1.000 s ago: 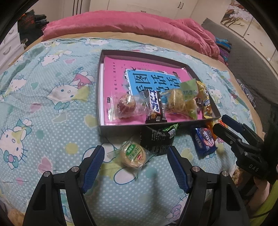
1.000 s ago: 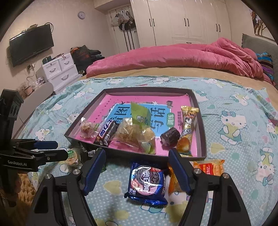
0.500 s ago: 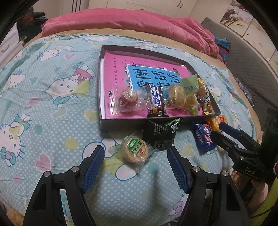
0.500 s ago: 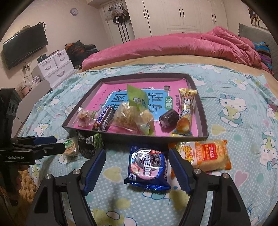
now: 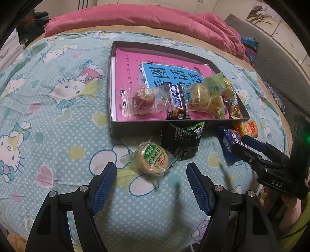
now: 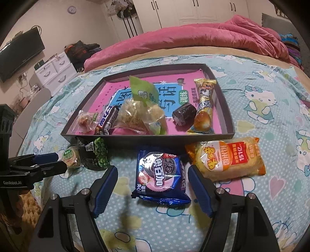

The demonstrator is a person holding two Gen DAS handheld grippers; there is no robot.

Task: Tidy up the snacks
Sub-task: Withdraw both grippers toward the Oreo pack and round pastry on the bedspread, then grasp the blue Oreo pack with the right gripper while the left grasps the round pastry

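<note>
Both claws wide open, empty. Left gripper (image 5: 151, 175) over cartoon bedsheet (image 5: 48, 108), round cake (image 5: 153, 158) just ahead. Right gripper (image 6: 153, 177) straddles blue cookie pack (image 6: 160, 176); tray (image 6: 147, 135) beyond, pink duvet (image 6: 193, 36), wardrobes (image 6: 189, 11) behind.

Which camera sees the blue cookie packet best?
The right wrist view: the blue cookie packet lies face-up between the open right gripper fingers, its whole front visible. The left wrist view shows the packet only at the edge, foreshortened and partly hidden behind the right gripper's fingertips.
</note>
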